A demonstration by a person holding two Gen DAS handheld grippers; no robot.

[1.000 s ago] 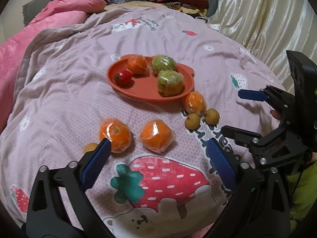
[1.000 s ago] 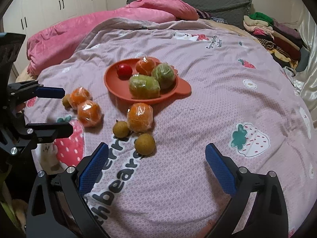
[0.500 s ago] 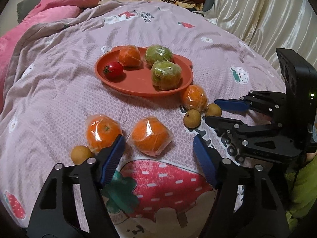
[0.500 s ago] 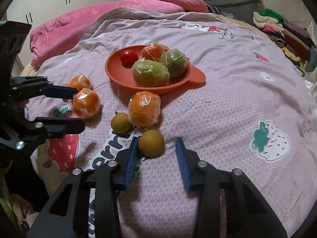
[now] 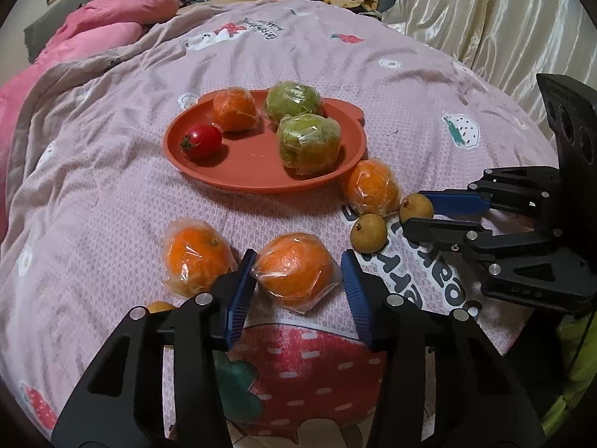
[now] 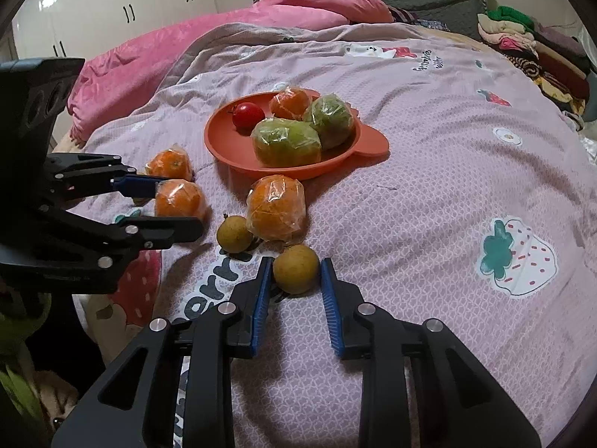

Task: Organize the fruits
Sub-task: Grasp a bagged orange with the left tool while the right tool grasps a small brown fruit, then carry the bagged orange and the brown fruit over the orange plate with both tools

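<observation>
Straddling one of four wrapped oranges (image 5: 294,272), left jaws sit nearly closed; right jaws bracket one longan (image 6: 296,273).

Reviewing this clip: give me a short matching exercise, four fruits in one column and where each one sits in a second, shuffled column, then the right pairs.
Fruits
1. tomato
2. wrapped orange
3. small brown fruit
4. green fruit

Places
A. between the fingers of the right gripper
B. on the plate, by its left edge in the left wrist view
C. between the fingers of the left gripper
D. on the plate, by its right edge in the left wrist view

Pairs: 1-B, 2-C, 3-A, 4-D
</observation>
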